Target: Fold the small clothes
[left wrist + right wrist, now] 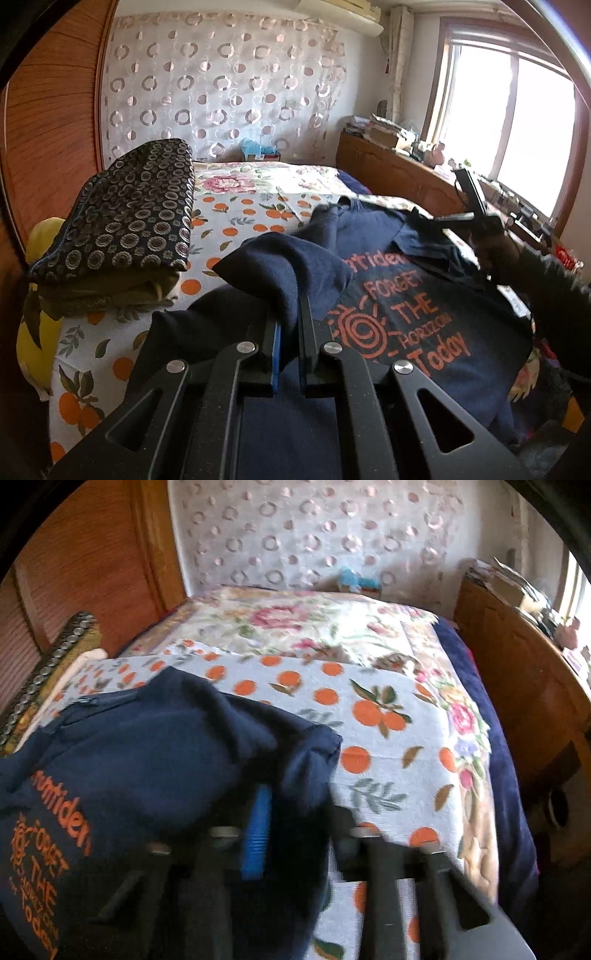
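A navy T-shirt (406,306) with orange lettering lies spread on the orange-print bedcover (236,221). My left gripper (290,306) is shut on a bunched fold of its near left side, and the cloth rises in a peak over the fingertips. At the shirt's far right, a person's hand (498,251) holds my right gripper (476,218) by the sleeve. In the blurred right wrist view, the navy T-shirt (147,760) is heaped over the right gripper (295,812), with cloth filling the gap beside the blue pad (255,834). Its jaws read as shut on that cloth.
A folded stack topped by dark ring-patterned fabric (129,210) sits at the bed's left edge, also visible as a folded stack (44,675). Floral bedding (295,624) lies behind. A wooden cabinet (388,166) with clutter stands at the right and a wooden panel (48,129) at the left.
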The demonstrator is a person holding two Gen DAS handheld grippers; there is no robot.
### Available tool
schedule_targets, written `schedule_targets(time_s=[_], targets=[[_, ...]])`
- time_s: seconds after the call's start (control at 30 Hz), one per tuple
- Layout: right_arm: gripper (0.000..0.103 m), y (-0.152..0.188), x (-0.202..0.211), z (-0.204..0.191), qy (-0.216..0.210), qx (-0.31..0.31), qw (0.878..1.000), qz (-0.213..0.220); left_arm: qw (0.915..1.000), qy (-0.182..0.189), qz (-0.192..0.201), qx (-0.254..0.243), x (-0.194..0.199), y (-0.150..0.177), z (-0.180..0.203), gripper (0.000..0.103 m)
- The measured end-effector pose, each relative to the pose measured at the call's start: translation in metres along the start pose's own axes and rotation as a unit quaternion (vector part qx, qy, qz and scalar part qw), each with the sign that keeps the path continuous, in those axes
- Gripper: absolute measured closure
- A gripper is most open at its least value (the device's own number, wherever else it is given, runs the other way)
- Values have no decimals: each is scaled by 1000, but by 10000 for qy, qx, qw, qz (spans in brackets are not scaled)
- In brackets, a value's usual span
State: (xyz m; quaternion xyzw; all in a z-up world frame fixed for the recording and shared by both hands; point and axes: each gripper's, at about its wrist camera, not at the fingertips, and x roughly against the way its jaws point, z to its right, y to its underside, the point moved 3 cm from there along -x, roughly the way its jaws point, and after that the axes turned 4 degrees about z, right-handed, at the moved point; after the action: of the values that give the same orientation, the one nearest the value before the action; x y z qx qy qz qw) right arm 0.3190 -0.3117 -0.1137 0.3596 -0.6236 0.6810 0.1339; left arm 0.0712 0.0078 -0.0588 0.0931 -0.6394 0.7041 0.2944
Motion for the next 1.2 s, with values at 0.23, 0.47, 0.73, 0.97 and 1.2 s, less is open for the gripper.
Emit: schedule_targets(time_s=[0.23,0.47,0.73,0.97,1.2], targets=[[98,11,75,-24,23,478,9931,1069,9991,-131,393,101,41,-10,-15,95],[98,61,157,-29,51,410,9857,1635,9977,-383,478,279,74,4,-43,95],[98,125,199,-27,-264,-5,9891,1448,9970,-492,422,420,102,24,-56,95],[98,171,225,-27,-249,-206,9924,1189,9981,-511,197,266,116,39,-41,95],[98,182,234,-35,-60,-170,9971,737,9972,-560,-29,493,102,53,-49,91]])
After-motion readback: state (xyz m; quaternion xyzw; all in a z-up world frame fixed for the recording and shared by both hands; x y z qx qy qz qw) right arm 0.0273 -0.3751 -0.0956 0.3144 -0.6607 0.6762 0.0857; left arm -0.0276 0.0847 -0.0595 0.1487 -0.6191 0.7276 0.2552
